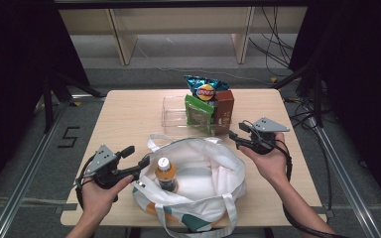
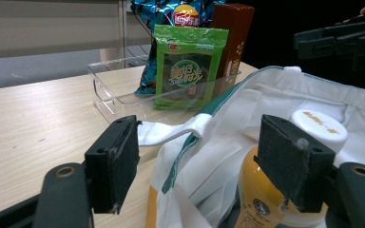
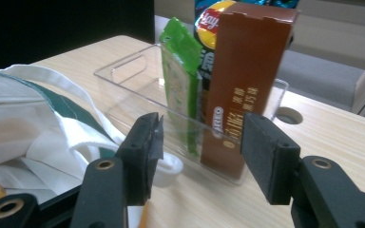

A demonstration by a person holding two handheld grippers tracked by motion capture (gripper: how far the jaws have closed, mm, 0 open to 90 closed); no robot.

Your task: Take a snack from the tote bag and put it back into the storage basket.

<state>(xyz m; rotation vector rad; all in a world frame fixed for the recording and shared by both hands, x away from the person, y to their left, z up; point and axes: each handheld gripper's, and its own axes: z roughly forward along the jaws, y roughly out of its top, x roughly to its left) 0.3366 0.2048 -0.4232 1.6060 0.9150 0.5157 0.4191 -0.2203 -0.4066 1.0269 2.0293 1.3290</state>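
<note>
bag [image 1: 198,173]: white tote, open, at near edge of tabletop [image 1: 129,114]; orange-capped bottle [image 1: 164,173] already inside.
left gripper [image 1: 135,157]: jaws apart astride bag rim, pads not pressing.
right gripper [image 1: 239,136]: jaws open, empty, facing brown box [image 3: 244,90].
clear tray [image 1: 174,115]: mid-tabletop, far of bag; box, green packet [image 1: 198,113], chips bag [image 1: 206,89] left to pack, by my judgement.

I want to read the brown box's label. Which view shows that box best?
The right gripper view: the brown box stands close, its print facing the camera. The left gripper view shows it partly behind the green packet; the high view shows it small.
</note>
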